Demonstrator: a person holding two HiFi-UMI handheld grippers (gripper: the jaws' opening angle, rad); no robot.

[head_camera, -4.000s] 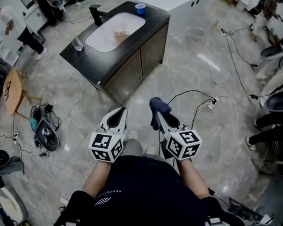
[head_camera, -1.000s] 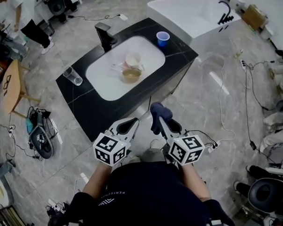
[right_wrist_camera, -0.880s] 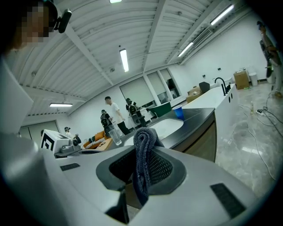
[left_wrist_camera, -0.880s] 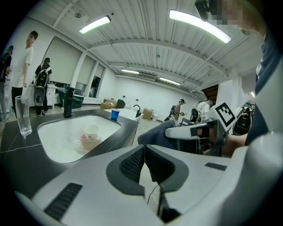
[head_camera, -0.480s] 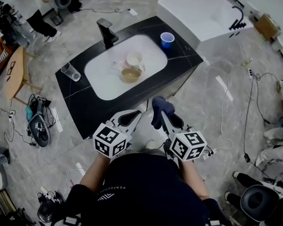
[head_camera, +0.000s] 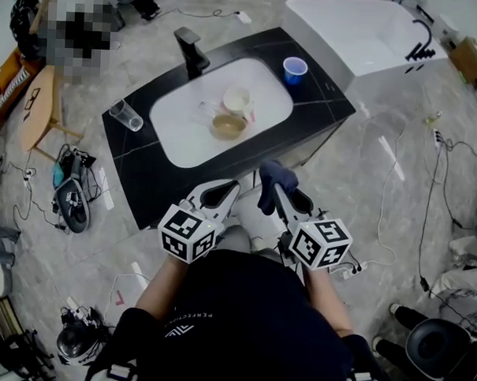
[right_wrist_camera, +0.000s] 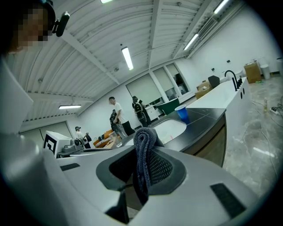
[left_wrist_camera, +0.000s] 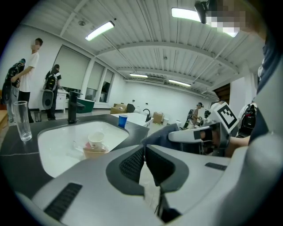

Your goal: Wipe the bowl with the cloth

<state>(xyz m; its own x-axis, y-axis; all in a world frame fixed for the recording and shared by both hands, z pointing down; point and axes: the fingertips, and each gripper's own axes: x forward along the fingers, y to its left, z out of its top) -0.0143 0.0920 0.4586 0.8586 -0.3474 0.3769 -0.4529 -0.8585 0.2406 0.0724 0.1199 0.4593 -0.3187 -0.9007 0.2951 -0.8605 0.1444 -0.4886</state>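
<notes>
A tan bowl lies in the white sink basin, beside a white cup; the left gripper view shows the bowl low at left, far beyond the jaws. My right gripper is shut on a dark blue cloth, which sticks up from between its jaws. My left gripper is shut with nothing in it. Both grippers hover side by side over the floor, just short of the counter's front edge and apart from the bowl.
The black counter carries a black faucet, a blue cup and a clear glass. A white tub stands behind it. Cables and gear litter the floor; a wooden stool is at left. People stand far off.
The counter and sink have drawn closer in the head view as both grippers moved toward it. The cloth stays in the right gripper; the left stays shut.
</notes>
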